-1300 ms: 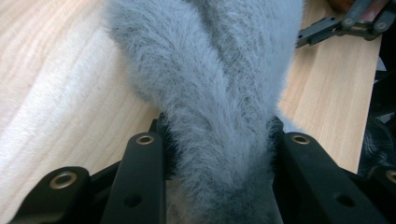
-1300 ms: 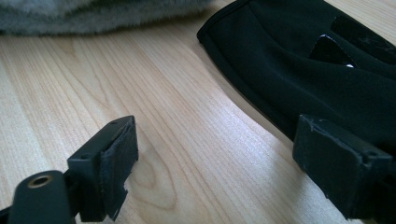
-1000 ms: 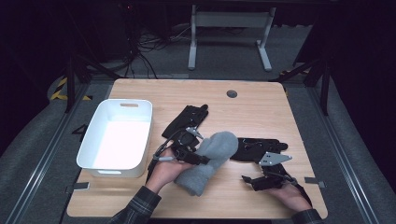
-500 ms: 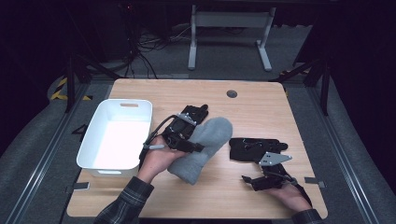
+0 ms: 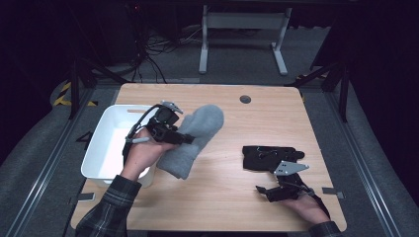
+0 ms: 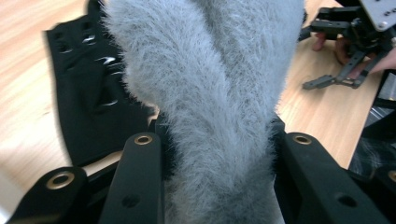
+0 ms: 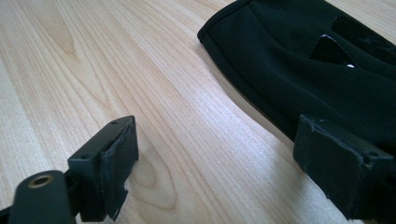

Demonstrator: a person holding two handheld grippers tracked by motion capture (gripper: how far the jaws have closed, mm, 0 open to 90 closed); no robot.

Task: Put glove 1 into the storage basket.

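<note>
A fuzzy grey mitten (image 5: 203, 122) hangs lifted off the wooden table, pinched near its middle by my left gripper (image 5: 182, 137), which is shut on it beside the white bin (image 5: 97, 159). In the left gripper view the mitten (image 6: 210, 84) bulges between both jaws of the left gripper (image 6: 219, 140), and a black glove (image 6: 88, 93) lies on the table below it. A second black glove (image 5: 269, 155) lies at the right. My right gripper (image 5: 277, 190) rests low near the front edge, open, with the black glove (image 7: 317, 60) just beyond its right jaw and bare wood between the jaws of the right gripper (image 7: 224, 154).
The white bin stands at the table's left edge, with nothing seen inside. A round cable hole (image 5: 245, 98) sits near the far edge. Dark floor, cables and a metal stand (image 5: 242, 29) lie behind the table. Bare wood (image 5: 222, 202) spans the middle front.
My left gripper has risen and carried the grey mitten left toward the bin. The right gripper and the right black glove have stayed where they were.
</note>
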